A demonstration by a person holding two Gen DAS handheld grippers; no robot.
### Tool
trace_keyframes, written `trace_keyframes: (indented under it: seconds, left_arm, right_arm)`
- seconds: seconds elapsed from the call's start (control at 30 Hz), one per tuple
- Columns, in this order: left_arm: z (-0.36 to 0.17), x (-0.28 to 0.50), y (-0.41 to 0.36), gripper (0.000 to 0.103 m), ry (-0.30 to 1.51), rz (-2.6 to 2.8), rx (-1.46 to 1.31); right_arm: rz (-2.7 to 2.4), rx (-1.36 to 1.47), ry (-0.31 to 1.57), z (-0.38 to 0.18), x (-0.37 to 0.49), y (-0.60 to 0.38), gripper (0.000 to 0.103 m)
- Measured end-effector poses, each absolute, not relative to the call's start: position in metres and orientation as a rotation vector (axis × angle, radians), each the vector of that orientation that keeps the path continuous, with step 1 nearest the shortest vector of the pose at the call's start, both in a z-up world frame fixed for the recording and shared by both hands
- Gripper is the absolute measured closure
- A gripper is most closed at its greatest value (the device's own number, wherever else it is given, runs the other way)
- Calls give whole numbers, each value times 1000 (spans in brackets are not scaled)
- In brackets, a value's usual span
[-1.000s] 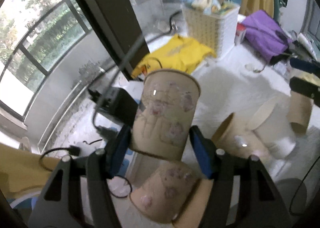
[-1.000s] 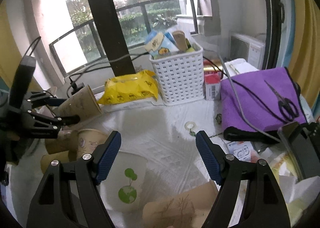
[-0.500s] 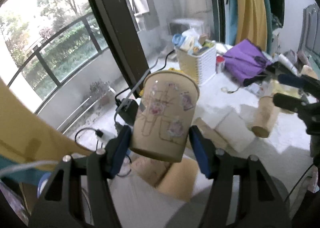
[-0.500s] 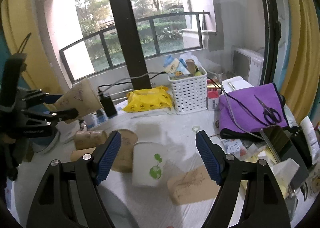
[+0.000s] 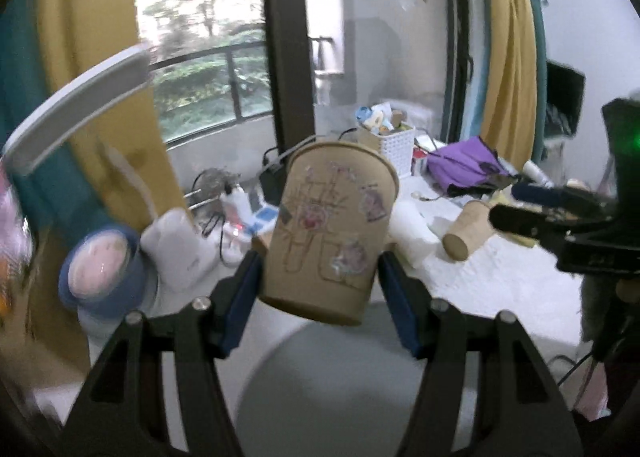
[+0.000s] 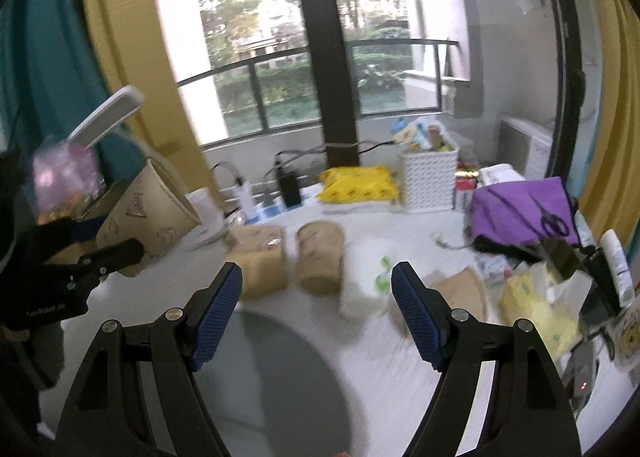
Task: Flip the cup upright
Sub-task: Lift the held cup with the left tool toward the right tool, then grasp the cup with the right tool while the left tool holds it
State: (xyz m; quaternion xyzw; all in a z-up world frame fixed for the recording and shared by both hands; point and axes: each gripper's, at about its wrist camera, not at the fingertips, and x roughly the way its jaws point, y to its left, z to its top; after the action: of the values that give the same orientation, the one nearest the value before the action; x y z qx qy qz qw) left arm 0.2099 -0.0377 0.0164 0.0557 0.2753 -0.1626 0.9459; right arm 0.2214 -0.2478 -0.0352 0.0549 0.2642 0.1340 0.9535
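Observation:
My left gripper [image 5: 320, 289] is shut on a brown paper cup [image 5: 332, 229] with pink stickers, held upright, mouth up, above the table. The same cup [image 6: 148, 213] shows at the left of the right wrist view, tilted, in the left gripper [image 6: 100, 245]. My right gripper [image 6: 316, 297] is open and empty, above the table's front. Beyond it lie two brown cups [image 6: 260, 257] [image 6: 320, 257] on their sides and a white cup [image 6: 364, 277] with a green print. A flattened brown cup [image 6: 460, 289] lies further right.
A grey round mat [image 6: 280, 373] lies at the table's front. A white basket [image 6: 430, 177], yellow bag [image 6: 360, 185], purple cloth with scissors [image 6: 524, 209], a white lamp [image 6: 108, 117] and a yellow tissue pack [image 6: 536, 309] crowd the back and right.
Both grippers have risen and pulled back from the table. The left gripper has carried the stickered cup up and to the left, still upright. The right gripper has stayed open.

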Motion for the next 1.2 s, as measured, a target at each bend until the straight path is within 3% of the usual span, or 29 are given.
trace_keyframes:
  seconds: [0.53, 1.2]
  left_arm:
    - [-77, 38, -17, 42, 436, -179, -155]
    - [-92, -3, -6, 42, 192, -284, -198]
  right_arm:
    - [580, 111, 633, -64, 131, -166, 23]
    - [859, 254, 737, -74, 116, -124, 23]
